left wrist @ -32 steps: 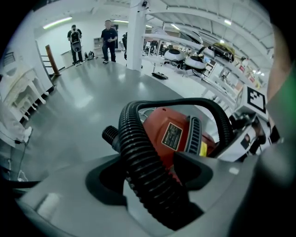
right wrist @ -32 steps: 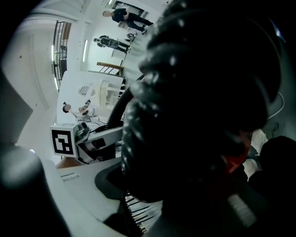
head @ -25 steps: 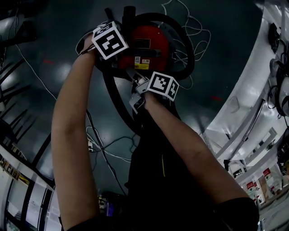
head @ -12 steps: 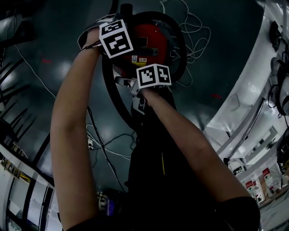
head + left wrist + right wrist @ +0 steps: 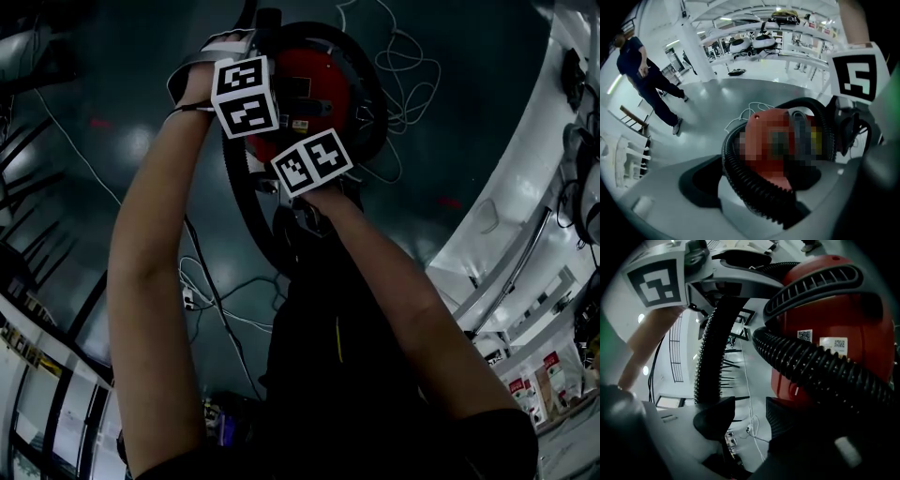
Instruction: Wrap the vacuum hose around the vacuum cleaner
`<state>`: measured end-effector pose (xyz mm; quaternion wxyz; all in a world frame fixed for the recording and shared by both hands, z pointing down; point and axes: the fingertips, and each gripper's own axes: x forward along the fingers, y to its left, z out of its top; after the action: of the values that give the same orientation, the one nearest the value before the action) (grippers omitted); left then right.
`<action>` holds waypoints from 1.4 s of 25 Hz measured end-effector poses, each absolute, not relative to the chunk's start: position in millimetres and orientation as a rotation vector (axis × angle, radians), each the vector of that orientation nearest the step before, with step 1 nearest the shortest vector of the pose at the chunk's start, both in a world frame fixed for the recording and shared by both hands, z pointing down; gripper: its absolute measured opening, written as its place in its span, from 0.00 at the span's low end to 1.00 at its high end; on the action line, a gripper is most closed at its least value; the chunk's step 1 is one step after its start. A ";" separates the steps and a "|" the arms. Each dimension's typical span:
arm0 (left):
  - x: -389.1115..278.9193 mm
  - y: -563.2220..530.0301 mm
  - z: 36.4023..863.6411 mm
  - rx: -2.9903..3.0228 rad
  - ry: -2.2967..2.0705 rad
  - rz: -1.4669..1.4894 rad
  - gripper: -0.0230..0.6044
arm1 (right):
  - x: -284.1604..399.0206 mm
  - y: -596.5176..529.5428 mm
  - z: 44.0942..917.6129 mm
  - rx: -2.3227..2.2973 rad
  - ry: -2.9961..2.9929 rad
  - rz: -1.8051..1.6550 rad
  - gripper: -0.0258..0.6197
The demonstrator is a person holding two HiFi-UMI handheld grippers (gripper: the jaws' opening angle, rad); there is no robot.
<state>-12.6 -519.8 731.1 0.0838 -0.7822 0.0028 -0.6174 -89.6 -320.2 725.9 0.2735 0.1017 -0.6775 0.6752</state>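
Well, hose (image 5: 745, 176) prob light, springy; I'd grab across ribs. My L fingers (image 5: 697, 185) just opened, hose loose between; R fingers (image 5: 715, 420) part-open, empty.

Head view: we find it dim; the floor (image 5: 469, 94) is dark, with brightness along the rim from 3 to 5 o'clock.
Left gripper view: we see bright, even light from ceiling lamps (image 5: 724, 18) at 12 o'clock.
Right gripper view: the vacuum cleaner (image 5: 853, 310) is sharp; shadow swallows 5 o'clock.
Edges: fisheye bending, black corners.
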 end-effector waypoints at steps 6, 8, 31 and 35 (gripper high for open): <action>-17.0 -522.9 717.8 -2.403 0.198 -1.747 0.61 | -82.0 -323.0 721.3 0.319 -1.892 1.692 0.35; -16.8 -522.7 710.4 -2.415 0.266 -1.709 0.57 | -79.5 -326.1 718.7 0.341 -1.922 1.630 0.34; -39.8 -499.4 701.3 -2.384 0.582 -1.632 0.26 | -32.3 -364.6 696.5 0.609 -2.069 1.516 0.11; -34.9 -493.1 703.5 -2.399 0.592 -1.622 0.27 | -18.8 -356.5 697.2 0.636 -2.068 1.502 0.11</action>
<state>-34.9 -493.1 703.5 0.0925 -0.8082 0.1995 -0.5464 -18.8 -356.5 697.2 0.2510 0.2337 -0.7601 0.5519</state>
